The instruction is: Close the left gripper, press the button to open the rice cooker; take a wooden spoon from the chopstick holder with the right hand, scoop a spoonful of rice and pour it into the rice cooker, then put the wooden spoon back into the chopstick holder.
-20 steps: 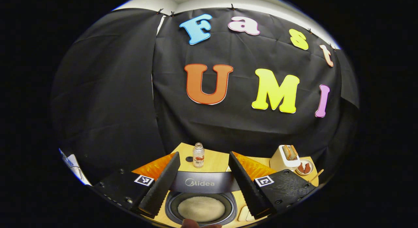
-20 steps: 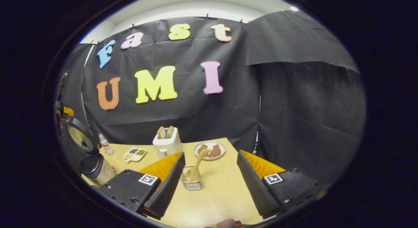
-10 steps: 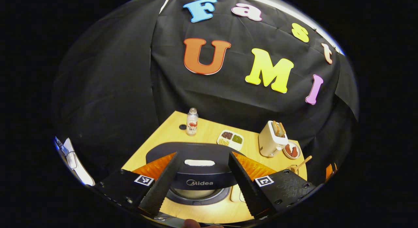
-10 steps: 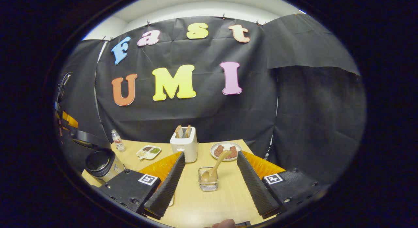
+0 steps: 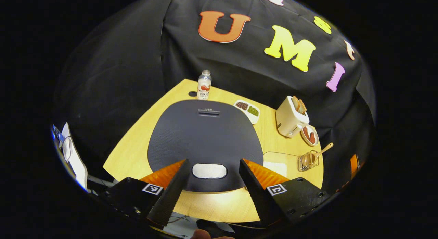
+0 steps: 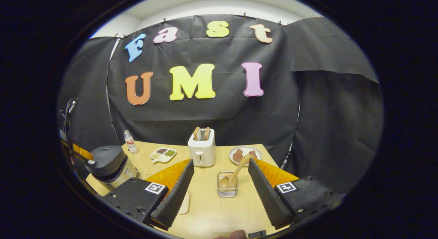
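Rice cooker point(image 5: 205, 136) lid now down; wooden spoon point(image 6: 234, 170) in chopstick holder point(image 6: 227, 190).

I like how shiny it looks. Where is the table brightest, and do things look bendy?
Left gripper view: a bright patch of glare lies on the table in front of the rice cooker, and the table's edges curve from the fisheye lens. Right gripper view: a softer glow sits on the table near the tongs; the toaster looks sharp.

We see a pale wooden worktop point(image 6: 212, 211) carrying a rice cooker point(image 6: 109, 165), bottle point(image 6: 130, 142), divided dish point(image 6: 163, 154), toaster point(image 6: 202, 148), plate point(image 6: 244, 154) and wire holder point(image 6: 228, 189) (spoon point(image 6: 236, 172) inside).
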Action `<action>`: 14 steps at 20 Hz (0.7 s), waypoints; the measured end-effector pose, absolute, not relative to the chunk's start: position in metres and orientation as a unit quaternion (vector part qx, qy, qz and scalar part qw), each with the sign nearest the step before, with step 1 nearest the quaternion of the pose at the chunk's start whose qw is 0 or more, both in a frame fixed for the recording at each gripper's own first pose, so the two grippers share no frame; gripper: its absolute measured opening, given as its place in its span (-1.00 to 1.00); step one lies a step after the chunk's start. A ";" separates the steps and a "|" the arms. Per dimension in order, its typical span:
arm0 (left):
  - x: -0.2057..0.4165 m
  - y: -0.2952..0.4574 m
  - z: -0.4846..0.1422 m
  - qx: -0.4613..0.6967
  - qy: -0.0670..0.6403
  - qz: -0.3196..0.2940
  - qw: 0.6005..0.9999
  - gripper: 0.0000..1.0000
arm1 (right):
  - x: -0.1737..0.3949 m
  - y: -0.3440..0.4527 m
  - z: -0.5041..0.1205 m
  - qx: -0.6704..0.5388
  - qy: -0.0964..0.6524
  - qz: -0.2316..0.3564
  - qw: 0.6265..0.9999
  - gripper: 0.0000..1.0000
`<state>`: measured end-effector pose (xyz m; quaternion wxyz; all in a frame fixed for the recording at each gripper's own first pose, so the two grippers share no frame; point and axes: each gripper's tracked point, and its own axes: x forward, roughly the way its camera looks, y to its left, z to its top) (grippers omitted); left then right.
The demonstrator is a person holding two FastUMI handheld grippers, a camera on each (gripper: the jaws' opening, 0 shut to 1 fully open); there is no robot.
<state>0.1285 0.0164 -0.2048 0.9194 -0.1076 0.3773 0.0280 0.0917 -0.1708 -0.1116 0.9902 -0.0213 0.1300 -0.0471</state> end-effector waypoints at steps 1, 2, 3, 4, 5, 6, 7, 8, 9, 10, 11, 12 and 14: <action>0.128 0.017 -0.210 -0.109 0.381 0.027 0.918 0.89 | 0.093 -0.169 -0.111 -0.023 0.131 -0.046 0.990 1.00; 0.128 0.017 -0.213 -0.109 0.383 0.027 0.917 0.90 | 0.094 -0.167 -0.112 -0.023 0.131 -0.044 0.990 0.99; 0.128 0.017 -0.214 -0.107 0.385 0.027 0.916 0.90 | 0.095 -0.166 -0.111 -0.024 0.131 -0.043 0.990 0.99; 0.129 0.017 -0.214 -0.103 0.381 0.025 0.918 0.90 | 0.096 -0.164 -0.110 -0.026 0.131 -0.041 0.990 1.00; 0.126 0.019 -0.215 -0.102 0.384 0.025 0.917 0.89 | 0.096 -0.163 -0.109 -0.026 0.131 -0.041 0.990 0.99; 0.125 0.018 -0.215 -0.101 0.381 0.025 0.919 0.89 | 0.098 -0.162 -0.109 -0.027 0.131 -0.039 0.990 1.00; 0.124 0.018 -0.217 -0.095 0.383 0.024 0.919 0.91 | 0.098 -0.159 -0.108 -0.026 0.130 -0.037 0.991 1.00; 0.122 0.018 -0.219 -0.083 0.382 0.020 0.920 0.91 | 0.100 -0.157 -0.107 -0.025 0.128 -0.035 0.991 0.99; 0.121 0.018 -0.221 -0.071 0.382 0.017 0.921 0.92 | 0.101 -0.154 -0.106 -0.024 0.127 -0.032 0.991 0.99; 0.121 0.018 -0.222 -0.061 0.383 0.016 0.922 0.92 | 0.101 -0.151 -0.107 -0.023 0.127 -0.029 0.991 0.99; 0.119 0.018 -0.230 -0.058 0.394 0.017 0.917 0.92 | 0.101 -0.149 -0.107 -0.023 0.127 -0.026 0.991 0.99; 0.116 0.018 -0.229 -0.053 0.391 0.020 0.919 0.92 | 0.101 -0.147 -0.108 -0.022 0.127 -0.024 0.991 1.00; 0.119 0.019 -0.232 -0.041 0.388 0.018 0.920 0.94 | 0.100 -0.144 -0.109 -0.022 0.128 -0.020 0.991 1.00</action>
